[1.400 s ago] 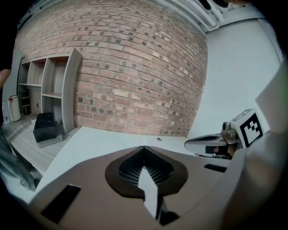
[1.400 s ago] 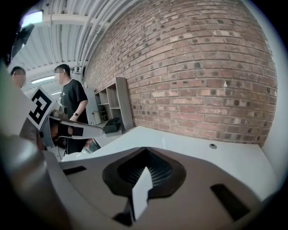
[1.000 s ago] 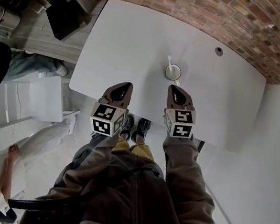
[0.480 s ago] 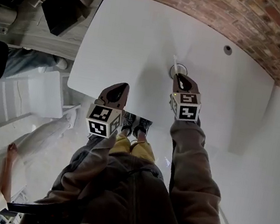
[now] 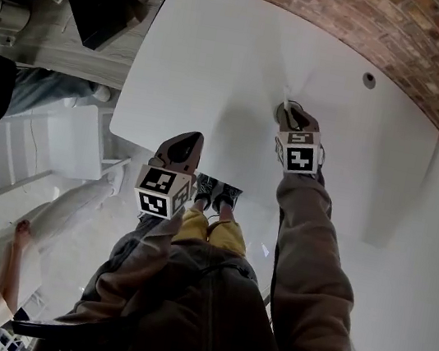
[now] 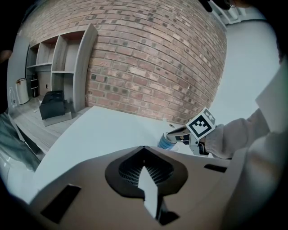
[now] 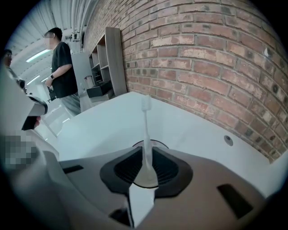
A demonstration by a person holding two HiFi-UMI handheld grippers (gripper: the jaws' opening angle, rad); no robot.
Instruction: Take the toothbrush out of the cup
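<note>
A white toothbrush point(image 7: 146, 128) stands head up in a round cup point(image 7: 155, 143) on the white table point(image 5: 215, 53). My right gripper point(image 7: 146, 152) hangs just over the cup's rim, its jaws pressed against both sides of the handle. In the head view the right gripper point(image 5: 289, 116) covers most of the cup point(image 5: 281, 112), and the toothbrush point(image 5: 286, 96) pokes out beyond it. The left gripper view shows the bluish cup point(image 6: 165, 142) below the right gripper point(image 6: 176, 133). My left gripper point(image 6: 144, 148) is shut and empty, near the table's front edge point(image 5: 193, 136).
A brick wall point(image 5: 393, 33) runs behind the table. A cable hole point(image 5: 369, 81) lies at the table's far right. A grey shelf unit point(image 7: 108, 60) and a person in black point(image 7: 60, 67) are off to the left. A white chair point(image 5: 48, 152) stands left of the table.
My right gripper has moved forward over the cup and now has the toothbrush handle between its jaws. The left gripper has hardly moved.
</note>
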